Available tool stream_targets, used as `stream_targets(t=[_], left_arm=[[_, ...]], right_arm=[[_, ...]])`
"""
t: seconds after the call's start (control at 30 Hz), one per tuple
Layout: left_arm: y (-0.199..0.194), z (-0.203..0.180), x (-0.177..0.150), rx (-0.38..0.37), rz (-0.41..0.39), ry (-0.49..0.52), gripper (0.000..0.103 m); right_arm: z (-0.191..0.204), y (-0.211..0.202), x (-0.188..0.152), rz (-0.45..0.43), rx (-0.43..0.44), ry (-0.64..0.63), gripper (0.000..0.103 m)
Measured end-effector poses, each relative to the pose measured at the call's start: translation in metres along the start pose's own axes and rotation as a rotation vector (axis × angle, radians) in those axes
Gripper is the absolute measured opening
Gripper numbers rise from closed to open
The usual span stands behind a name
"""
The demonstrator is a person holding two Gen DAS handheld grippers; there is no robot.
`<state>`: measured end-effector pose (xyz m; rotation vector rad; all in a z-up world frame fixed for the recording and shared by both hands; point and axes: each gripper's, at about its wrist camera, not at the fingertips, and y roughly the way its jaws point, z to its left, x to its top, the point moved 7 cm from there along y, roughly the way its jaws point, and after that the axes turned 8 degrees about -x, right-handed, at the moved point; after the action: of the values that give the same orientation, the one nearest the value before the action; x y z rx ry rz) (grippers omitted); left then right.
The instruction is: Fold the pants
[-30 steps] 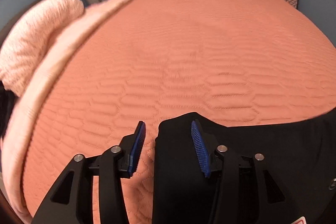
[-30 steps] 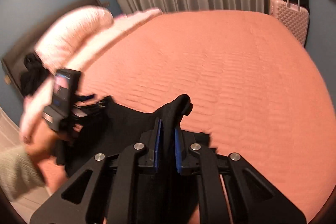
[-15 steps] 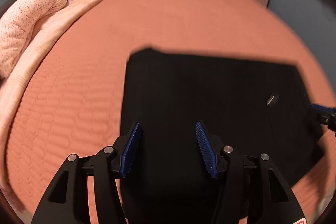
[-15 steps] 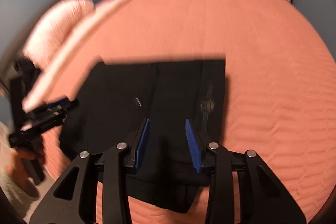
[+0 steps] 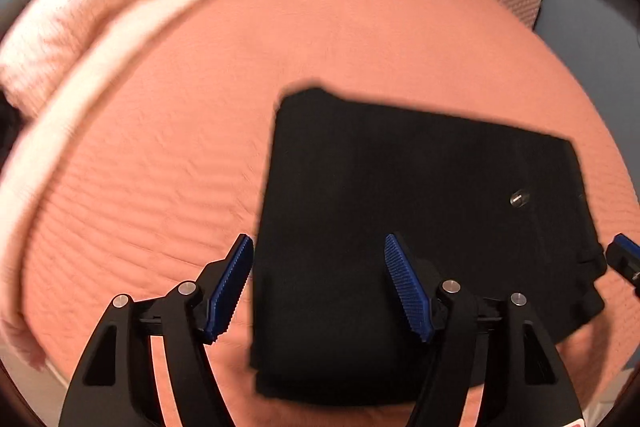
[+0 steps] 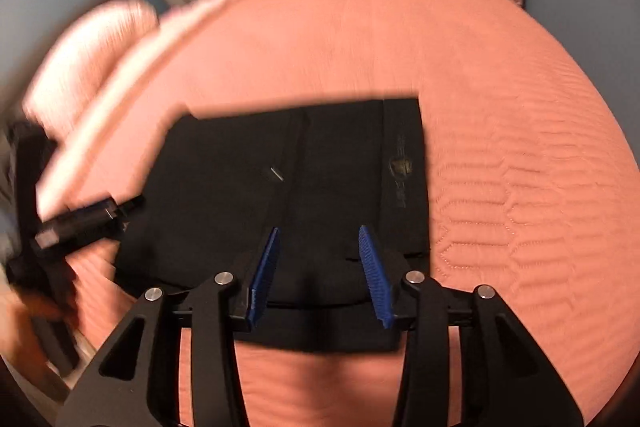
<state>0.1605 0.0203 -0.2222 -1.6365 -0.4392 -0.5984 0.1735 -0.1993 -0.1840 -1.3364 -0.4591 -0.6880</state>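
Left wrist: left hand-held gripper [image 5: 318,283] opening, empty, above folded pants [image 5: 420,227]

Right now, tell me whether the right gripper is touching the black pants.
Apart. In the right wrist view, the opening right gripper hovers above the black pants, nothing pinched between its blue pads.

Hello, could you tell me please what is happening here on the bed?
A person with a gripper in each hand is folding black pants on an orange bedspread. The pants lie flat as a folded rectangle. The left gripper and the right gripper hover above them; the jaws of both are opening, with nothing clamped between them.
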Motion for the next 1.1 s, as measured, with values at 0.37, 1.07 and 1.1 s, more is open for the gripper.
stream_targets(t=[0.37,1.07,1.1], left_arm=[[-0.098,-0.034,-0.009,0.001,-0.022,0.055,0.068],[-0.126,-0.053,-0.054,0.005,0.049,0.047,0.08],[-0.126,-0.053,-0.054,0.004,0.051,0.045,0.08]], right_arm=[[-0.001,-0.083,-0.005,-0.115,-0.113,0.031,0.094],[0.025,-0.127,-0.014,-0.152,-0.152,-0.037,0.098],[0.027,-0.127,-0.015,-0.157,-0.16,-0.041,0.098]])
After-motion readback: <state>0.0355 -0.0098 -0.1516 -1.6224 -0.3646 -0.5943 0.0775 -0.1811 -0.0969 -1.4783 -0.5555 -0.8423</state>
